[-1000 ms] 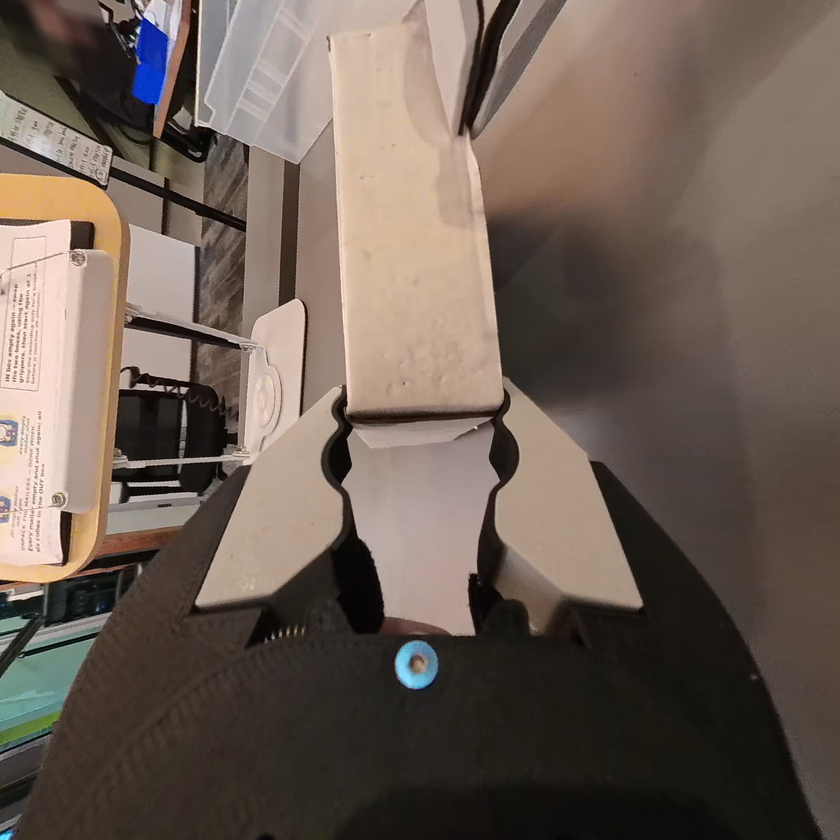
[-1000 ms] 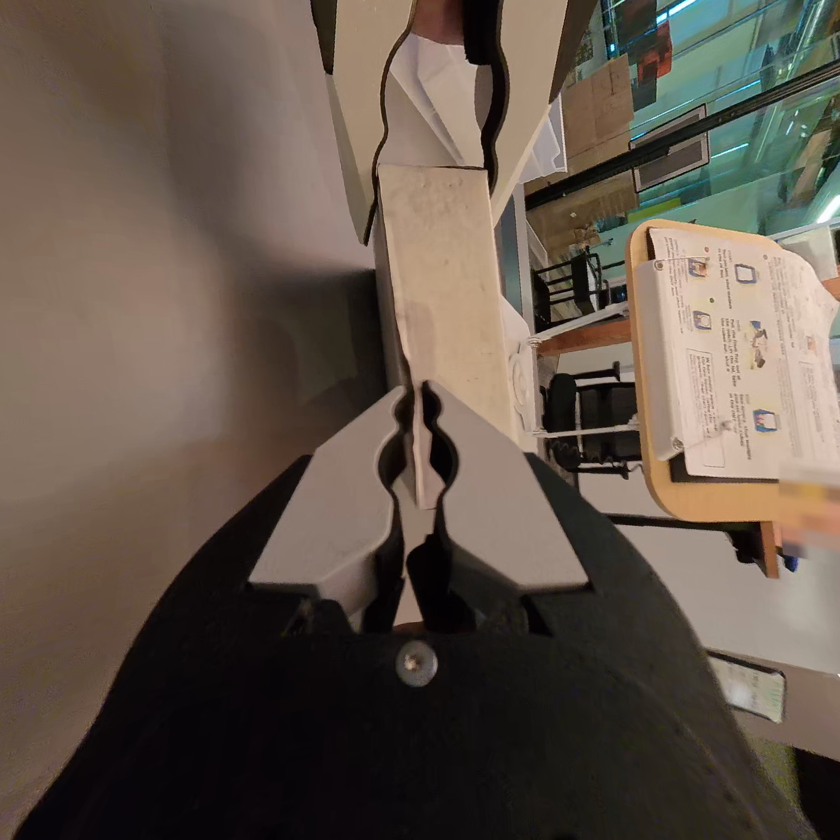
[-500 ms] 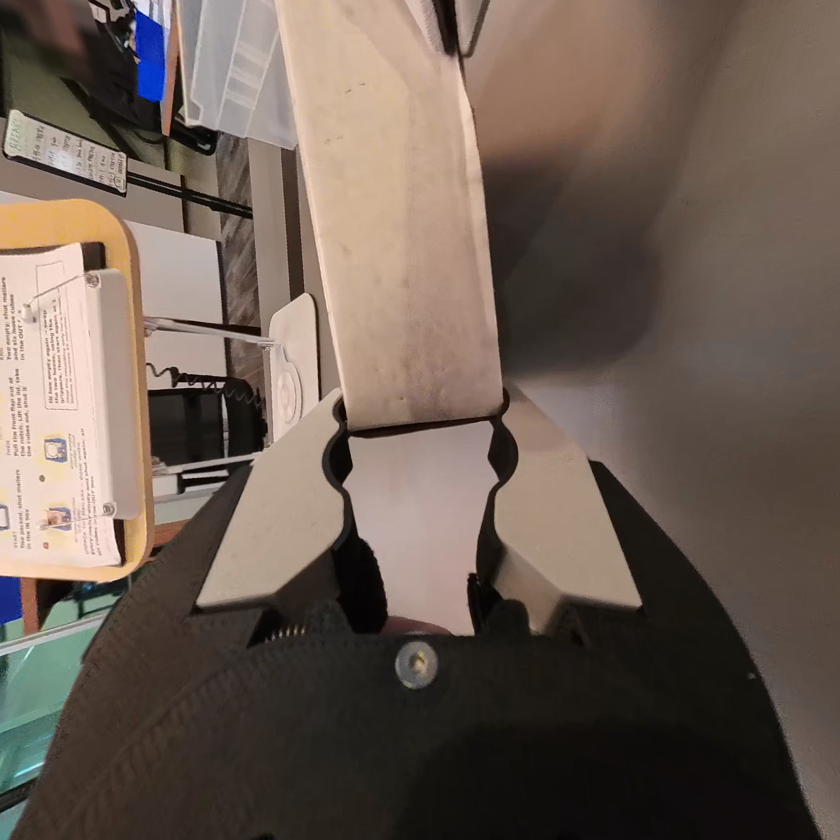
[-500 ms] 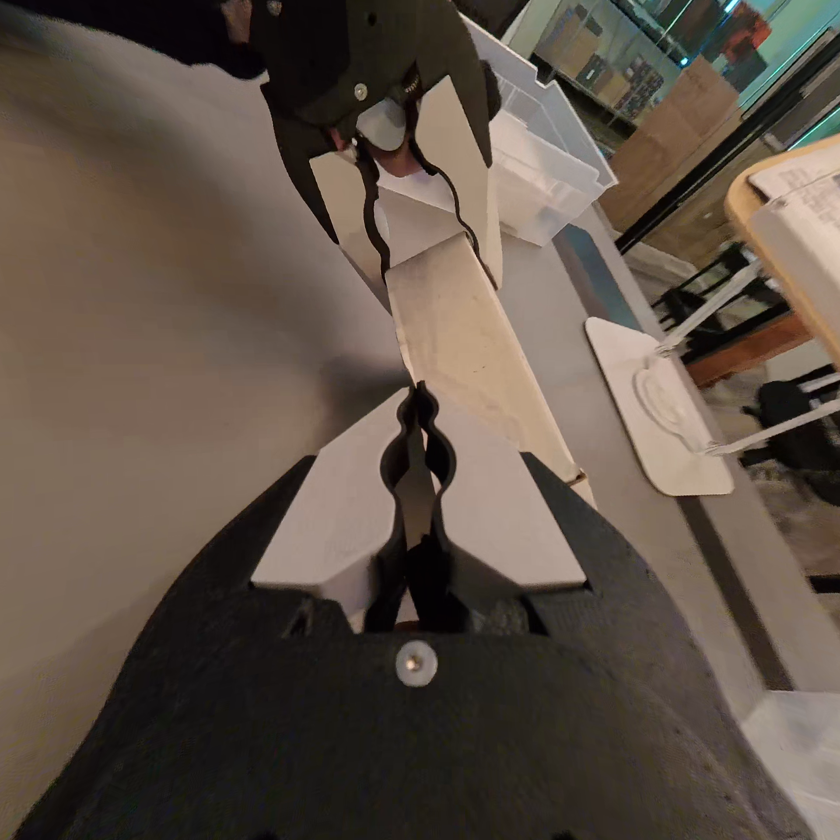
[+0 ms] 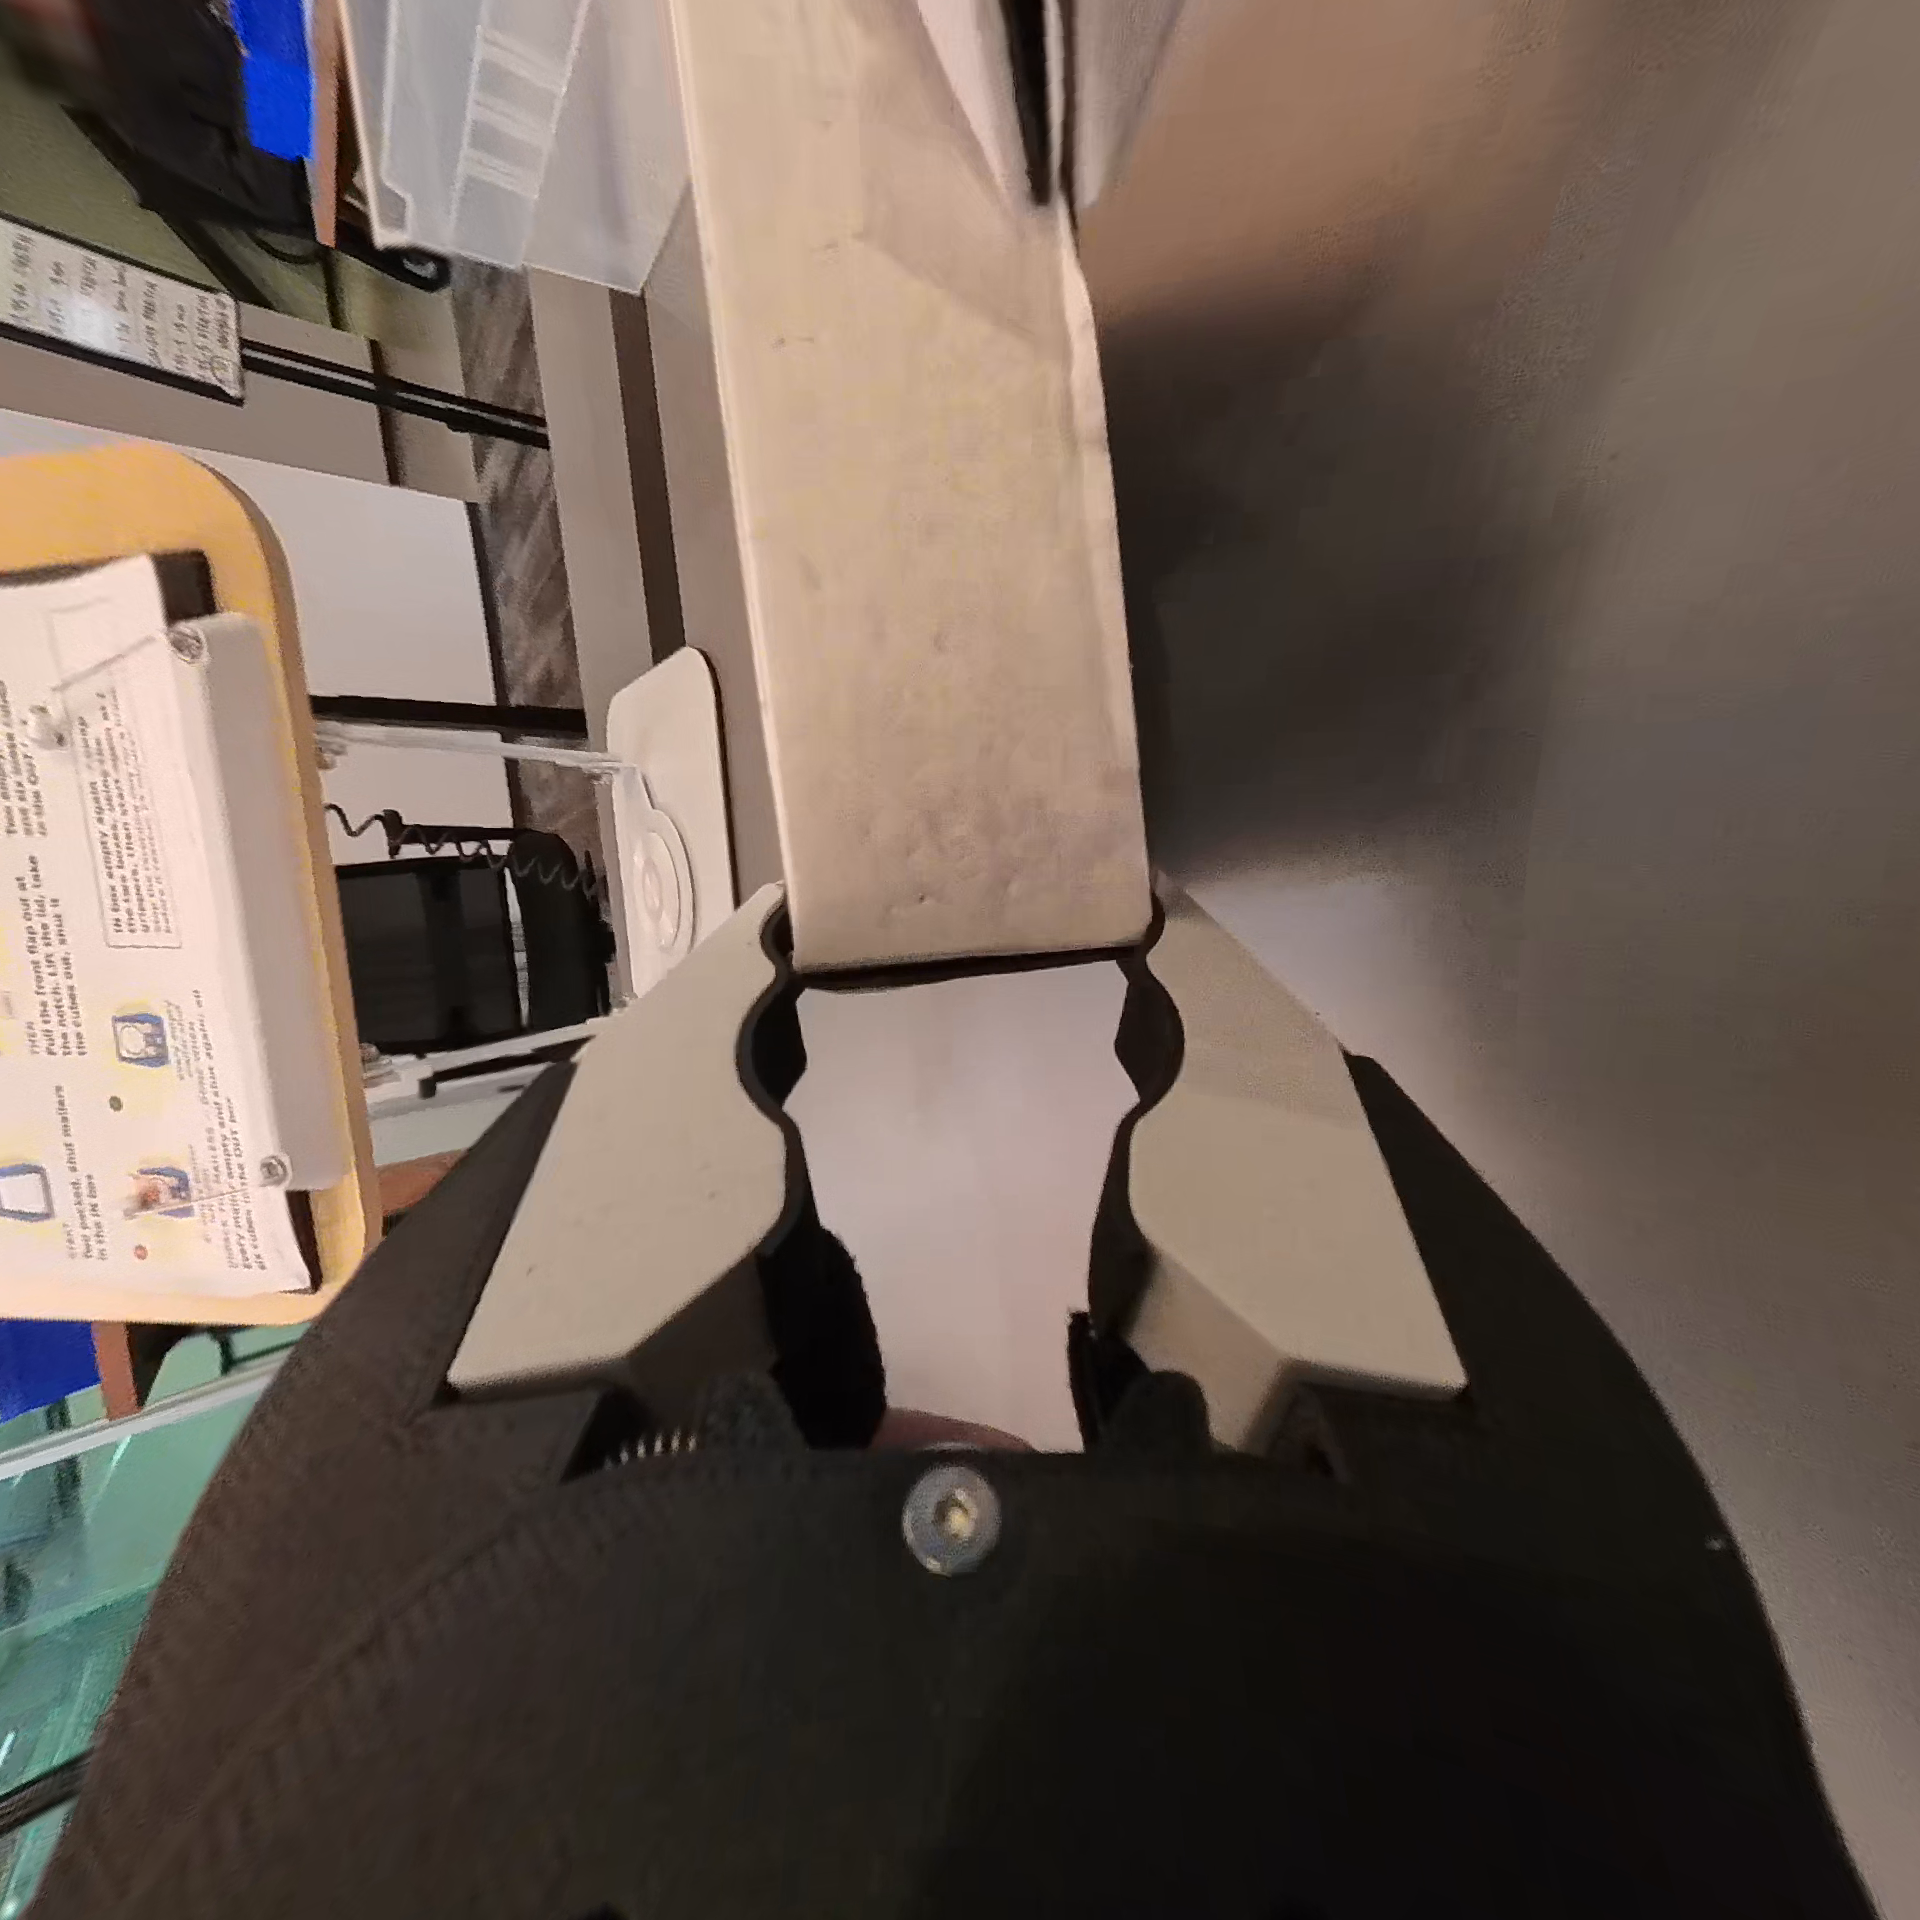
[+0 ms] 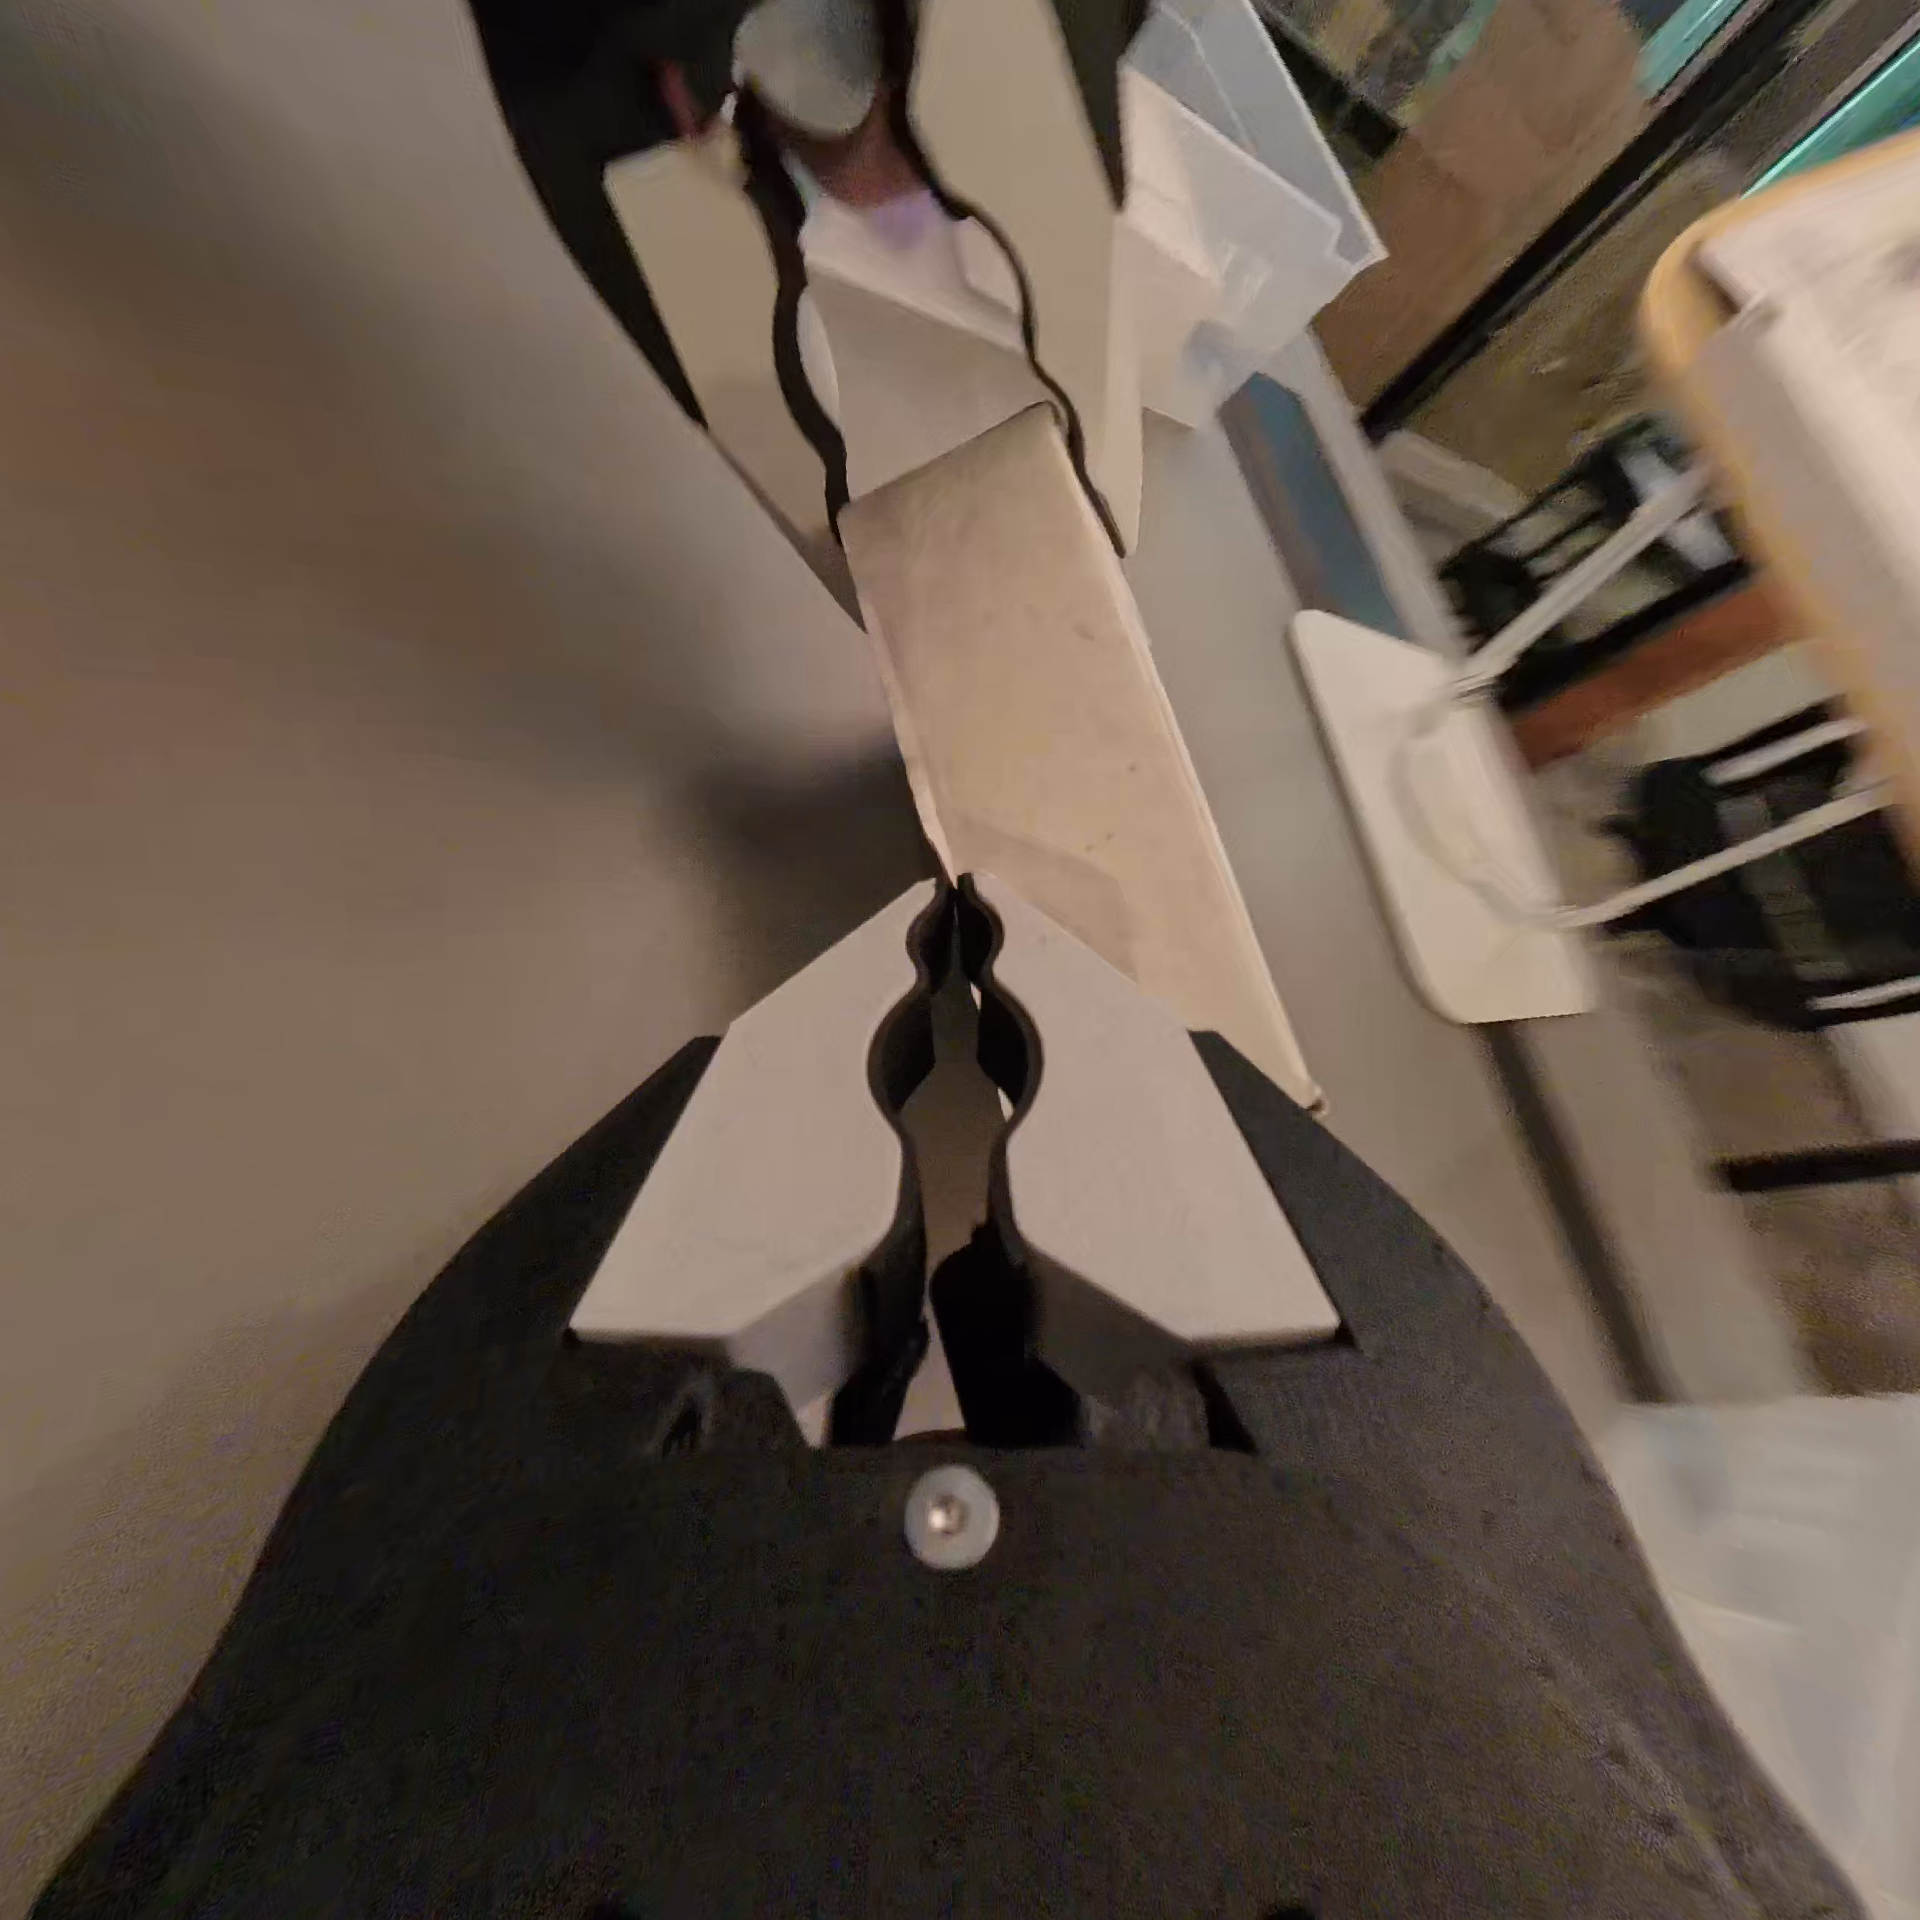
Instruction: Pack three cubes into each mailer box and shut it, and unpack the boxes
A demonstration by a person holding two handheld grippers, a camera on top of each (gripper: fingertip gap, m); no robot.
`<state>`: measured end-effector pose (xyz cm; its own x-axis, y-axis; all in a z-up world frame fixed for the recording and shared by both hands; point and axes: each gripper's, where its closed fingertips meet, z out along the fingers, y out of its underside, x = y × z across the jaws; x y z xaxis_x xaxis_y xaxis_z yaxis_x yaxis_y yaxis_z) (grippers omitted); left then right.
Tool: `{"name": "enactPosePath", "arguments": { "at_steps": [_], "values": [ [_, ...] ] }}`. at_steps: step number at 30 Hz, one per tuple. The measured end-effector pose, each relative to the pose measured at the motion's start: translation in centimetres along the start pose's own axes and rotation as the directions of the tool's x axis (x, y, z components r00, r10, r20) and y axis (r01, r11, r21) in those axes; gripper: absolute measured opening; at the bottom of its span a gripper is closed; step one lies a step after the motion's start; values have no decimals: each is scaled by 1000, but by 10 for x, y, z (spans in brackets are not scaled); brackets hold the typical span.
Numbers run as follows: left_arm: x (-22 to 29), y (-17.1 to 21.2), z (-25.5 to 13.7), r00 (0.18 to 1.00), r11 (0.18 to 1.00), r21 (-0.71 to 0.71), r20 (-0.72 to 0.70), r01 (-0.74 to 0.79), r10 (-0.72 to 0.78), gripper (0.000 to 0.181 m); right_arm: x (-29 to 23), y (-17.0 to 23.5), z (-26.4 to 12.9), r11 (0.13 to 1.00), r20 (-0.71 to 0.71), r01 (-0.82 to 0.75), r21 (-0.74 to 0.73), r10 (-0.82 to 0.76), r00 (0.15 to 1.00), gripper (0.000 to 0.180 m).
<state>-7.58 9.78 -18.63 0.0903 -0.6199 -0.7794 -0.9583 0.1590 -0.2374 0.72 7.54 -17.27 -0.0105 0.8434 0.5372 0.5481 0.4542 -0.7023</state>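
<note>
A white mailer box (image 5: pixel 935 571) is held off the grey table between my two grippers, shut as far as I can see. My left gripper (image 5: pixel 966 935) is shut on one end of it, its fingers clamping the box across its thickness. My right gripper (image 6: pixel 956 894) is shut on a thin cardboard edge at the other end of the box (image 6: pixel 1039 727). The left gripper (image 6: pixel 966 488) also shows at the far end in the right wrist view. A bit of the right gripper (image 5: pixel 1039 104) shows at the top of the left wrist view. No cubes are in view.
The grey table (image 6: pixel 312 727) lies under the box. A clear plastic bin (image 6: pixel 1226 208) stands beyond it, and another pale bin (image 6: pixel 1766 1558) is at the near right. A white stand base (image 6: pixel 1423 831) sits at the table edge. A wooden board with a paper sheet (image 5: pixel 156 935) is off the table.
Both grippers have kept their hold on the box. The right wrist view has rolled from side-on towards level, and the box has swung with it; it is blurred with motion.
</note>
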Motion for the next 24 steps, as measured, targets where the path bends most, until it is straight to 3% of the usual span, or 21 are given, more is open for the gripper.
{"name": "enactPosePath", "arguments": {
  "at_steps": [2,6,10,14,17,19,24],
  "values": [
    [-1,-1,-1,999,1000,-4,-34,26,-26,59,-1,-5,2,986,-93,153,-66,-158,983,25],
    [-1,0,-3,996,999,-24,-80,35,-36,58,7,-12,7,938,-223,304,-164,-336,915,9],
    [-2,0,-4,993,998,-32,-105,53,-56,58,9,-15,11,852,-259,456,-257,-515,817,10],
    [-1,-3,-4,989,997,-23,-129,76,-78,58,4,-18,15,838,-242,482,-258,-539,807,19],
    [-2,-2,-4,988,997,-29,-133,72,-75,58,6,-19,16,841,-249,476,-258,-534,808,14],
    [-1,-3,-4,990,998,-29,-127,56,-60,58,3,-22,14,864,-235,458,-209,-499,834,0],
    [-2,-3,-2,992,998,-41,-119,46,-50,58,4,-21,13,909,-216,380,-171,-411,886,0]
  ]
}}
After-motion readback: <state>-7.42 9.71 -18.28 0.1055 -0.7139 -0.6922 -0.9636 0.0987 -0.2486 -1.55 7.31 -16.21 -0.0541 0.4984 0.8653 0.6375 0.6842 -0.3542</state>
